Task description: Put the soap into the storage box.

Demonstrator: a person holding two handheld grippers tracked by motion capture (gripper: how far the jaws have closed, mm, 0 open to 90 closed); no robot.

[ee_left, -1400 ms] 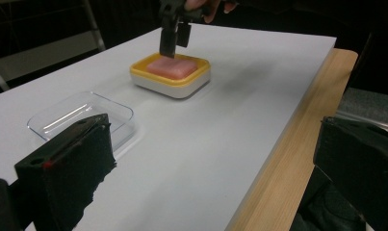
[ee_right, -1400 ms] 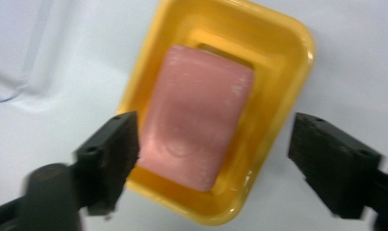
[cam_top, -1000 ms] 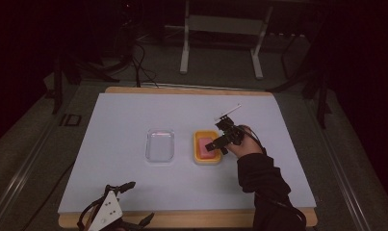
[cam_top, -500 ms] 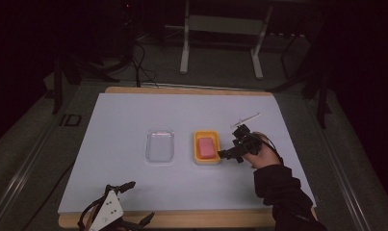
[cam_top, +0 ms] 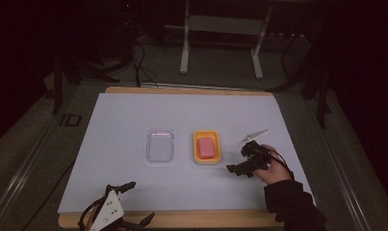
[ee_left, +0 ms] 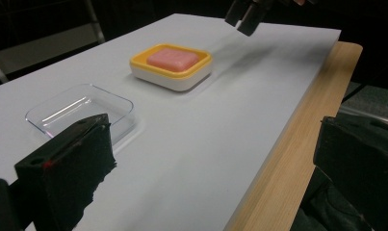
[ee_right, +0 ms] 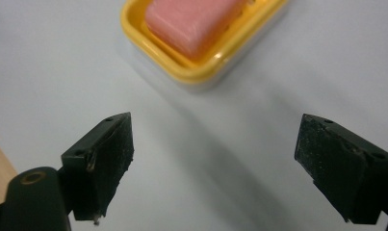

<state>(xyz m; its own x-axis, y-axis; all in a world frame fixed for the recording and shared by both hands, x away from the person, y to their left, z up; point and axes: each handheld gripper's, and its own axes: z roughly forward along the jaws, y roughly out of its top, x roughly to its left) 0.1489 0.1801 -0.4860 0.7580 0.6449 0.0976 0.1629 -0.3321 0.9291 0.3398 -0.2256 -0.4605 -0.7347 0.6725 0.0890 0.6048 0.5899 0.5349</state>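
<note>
Right gripper view shows the right hand-held gripper [ee_right: 215,168] wide open and empty just short of the pink soap [ee_right: 194,21] in its yellow dish [ee_right: 182,67]; best approach squarely, straddling the bar.

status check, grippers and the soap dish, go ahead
Right gripper open, empty, just right of the yellow dish. Pink soap sits in the dish. Left gripper open at the near table edge. Clear lid left of dish, nothing between.
</note>
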